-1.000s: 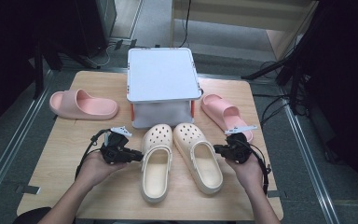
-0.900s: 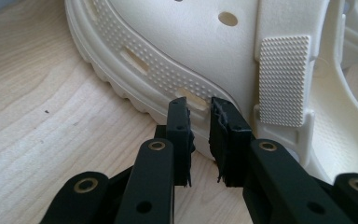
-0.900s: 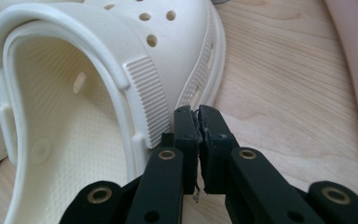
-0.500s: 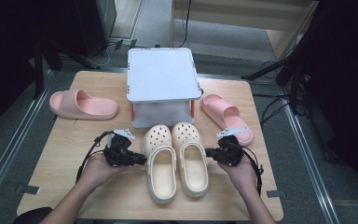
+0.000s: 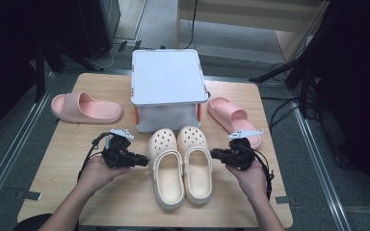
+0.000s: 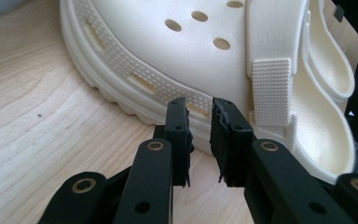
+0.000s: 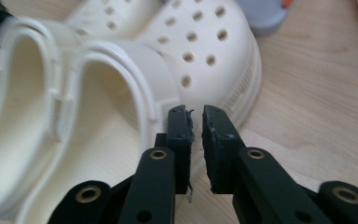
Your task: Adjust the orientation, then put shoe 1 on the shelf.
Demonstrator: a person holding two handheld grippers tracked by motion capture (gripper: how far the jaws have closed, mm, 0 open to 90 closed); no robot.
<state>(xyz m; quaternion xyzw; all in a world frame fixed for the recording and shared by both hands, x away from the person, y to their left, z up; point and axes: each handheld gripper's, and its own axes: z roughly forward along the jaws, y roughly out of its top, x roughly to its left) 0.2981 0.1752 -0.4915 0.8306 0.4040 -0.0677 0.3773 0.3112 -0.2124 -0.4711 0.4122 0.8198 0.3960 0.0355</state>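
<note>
On the table (image 5: 53,192), near the front edge, a pair of cream clogs sits side by side, toes toward the white-lidded box (image 5: 167,77). Left tool (image 5: 143,160) presses against the outer side of the left clog (image 5: 165,171); right tool (image 5: 214,154) against the outer side of the right clog (image 5: 196,163) — looks like both are nudging the shoes together to line them up as a pair, judged from the symmetric pose. Left gripper view: jaws nearly closed, a narrow gap, nothing between them, tips at the clog's ribbed sole edge. Right gripper view: same, jaws almost shut and empty, tips at the clog's side by the strap. Clogs now touch or nearly touch along their inner sides. Pink slides lie apart — one (image 5: 85,107) left of the box, one (image 5: 233,119) right of it, unpaired. No brand, label or readable writing on the clogs, box or tools.
</note>
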